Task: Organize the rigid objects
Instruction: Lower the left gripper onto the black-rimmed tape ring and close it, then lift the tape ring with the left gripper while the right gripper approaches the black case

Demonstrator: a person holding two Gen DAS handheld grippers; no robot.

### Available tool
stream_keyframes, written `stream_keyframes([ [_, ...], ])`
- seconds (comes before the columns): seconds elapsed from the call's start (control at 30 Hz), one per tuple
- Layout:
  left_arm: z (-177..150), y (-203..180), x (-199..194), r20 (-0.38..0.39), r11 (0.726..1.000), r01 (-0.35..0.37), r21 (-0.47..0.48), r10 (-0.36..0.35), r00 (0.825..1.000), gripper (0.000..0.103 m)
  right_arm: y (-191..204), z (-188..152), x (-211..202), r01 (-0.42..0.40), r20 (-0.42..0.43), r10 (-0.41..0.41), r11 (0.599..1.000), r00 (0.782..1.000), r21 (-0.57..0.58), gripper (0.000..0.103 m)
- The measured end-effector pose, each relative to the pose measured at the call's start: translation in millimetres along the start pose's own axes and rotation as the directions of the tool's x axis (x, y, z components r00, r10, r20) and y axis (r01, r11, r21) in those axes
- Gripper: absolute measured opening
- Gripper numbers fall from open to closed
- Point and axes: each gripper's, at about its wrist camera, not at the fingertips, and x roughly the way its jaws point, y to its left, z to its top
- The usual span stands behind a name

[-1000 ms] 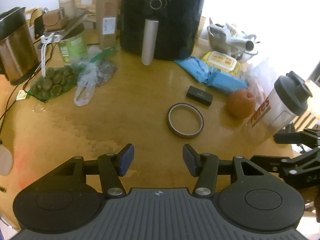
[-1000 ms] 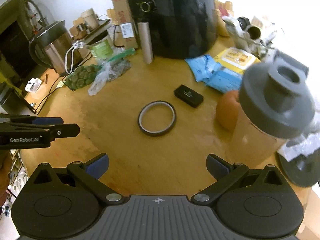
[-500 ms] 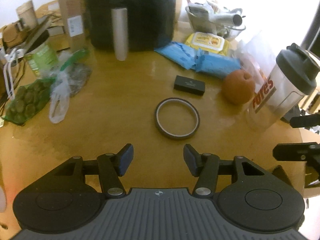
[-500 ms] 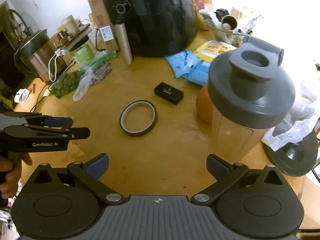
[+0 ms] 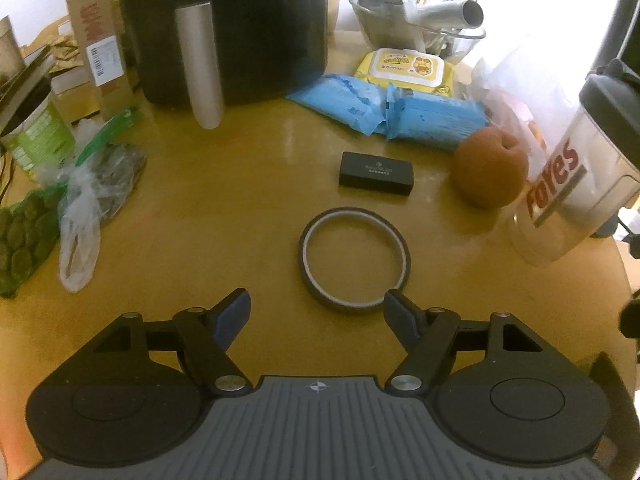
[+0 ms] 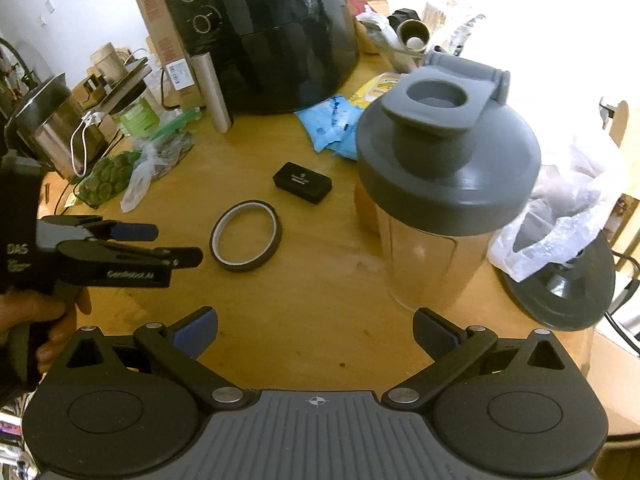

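A brown tape ring (image 5: 354,258) lies flat on the wooden table (image 5: 224,216), just ahead of my open, empty left gripper (image 5: 318,314). A small black box (image 5: 376,173) lies behind it, an orange fruit (image 5: 490,168) to its right. A clear shaker bottle with a grey lid (image 6: 444,184) stands upright close ahead of my open, empty right gripper (image 6: 316,334). In the right wrist view the tape ring (image 6: 246,236) and black box (image 6: 303,182) lie left of the bottle, and the left gripper (image 6: 160,246) hovers at the left.
A black air fryer (image 5: 224,28) stands at the back with a grey tube (image 5: 200,64) before it. Blue packets (image 5: 392,110), a yellow wipes pack (image 5: 406,66), a bowl (image 5: 416,32), plastic bags (image 5: 92,196), a green tub (image 5: 36,136) and a kettle (image 6: 52,128) ring the table.
The left gripper has swung right, moved closer to the tape ring and opened wider. The right gripper has moved closer to the shaker bottle, which now looms larger.
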Motion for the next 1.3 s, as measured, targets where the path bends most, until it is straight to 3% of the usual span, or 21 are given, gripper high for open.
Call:
stream_keyframes([
  [0.23,11.5,-1.1,25.3,0.004,0.999,-0.015,0.039,0.015,1.000,0.071,-6.2,-4.0,-4.0,0.022,0.002,-0.022,0.999,1.000,0.033,0.103],
  [0.5,28.8,-5.5,57.0,-0.014,0.997,-0.016,0.080,0.018,1.000,0.049,-13.4,-14.4,-10.5,0.055,0.003,-0.055,0.995,0.998,0.079,0.103],
  [0.7,39.7,-9.5,71.7,-0.019,0.994,-0.008,0.110,0.010,1.000,0.043,-19.4,-20.2,-16.0,0.082,0.005,-0.083,0.990,0.997,0.111,0.103],
  [0.87,46.1,-13.6,74.0,-0.036,0.994,0.000,0.105,0.004,0.999,0.014,-21.6,-22.0,-17.4,0.090,0.001,-0.091,0.988,0.996,0.122,0.103],
  [0.93,44.2,-17.3,73.0,-0.040,0.992,-0.016,0.128,0.021,0.999,0.008,-20.8,-22.0,-18.3,0.088,0.002,-0.089,0.989,0.996,0.118,0.103],
  [1.3,27.9,-2.0,56.7,-0.099,0.996,-0.046,0.072,0.053,0.994,0.007,-8.9,-17.1,-16.0,0.041,-0.001,-0.041,0.997,0.999,0.062,0.103],
])
